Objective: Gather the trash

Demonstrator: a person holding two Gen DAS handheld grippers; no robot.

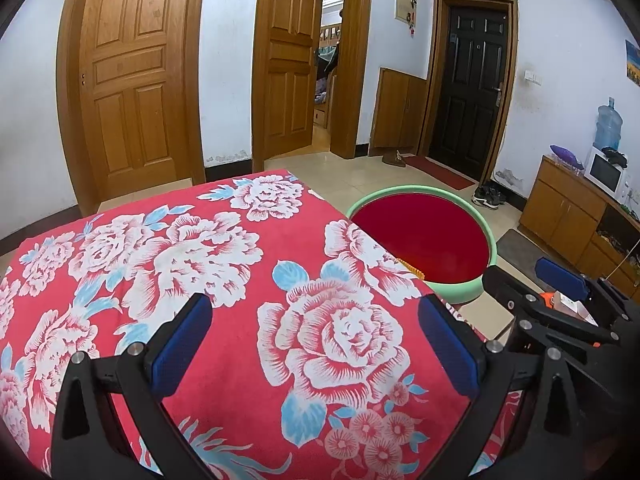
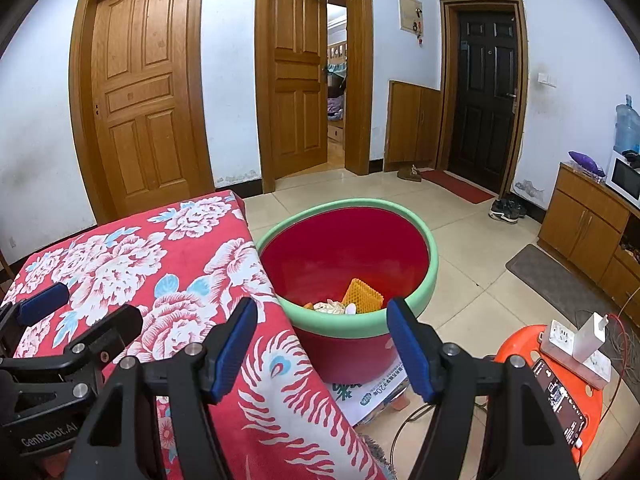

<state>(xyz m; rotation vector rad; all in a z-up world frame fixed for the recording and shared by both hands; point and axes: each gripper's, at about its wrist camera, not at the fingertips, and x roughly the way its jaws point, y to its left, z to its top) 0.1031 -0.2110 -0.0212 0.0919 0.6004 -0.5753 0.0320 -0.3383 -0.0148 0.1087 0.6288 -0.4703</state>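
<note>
Left gripper (image 1: 316,344) wide, empty, over floral cloth (image 1: 224,264). Right gripper (image 2: 322,348) wide, empty, at table edge near red bin (image 2: 348,256); trash (image 2: 348,302) inside.

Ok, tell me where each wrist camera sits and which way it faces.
Left wrist: above the floral tablecloth, facing the doors; its own open left gripper shows, with the right gripper at the right edge.
Right wrist: at the table's right edge, facing the red bin holding trash; its open right gripper shows, the left gripper at left.
Shared: tablecloth, bin, doors, cabinet.
</note>
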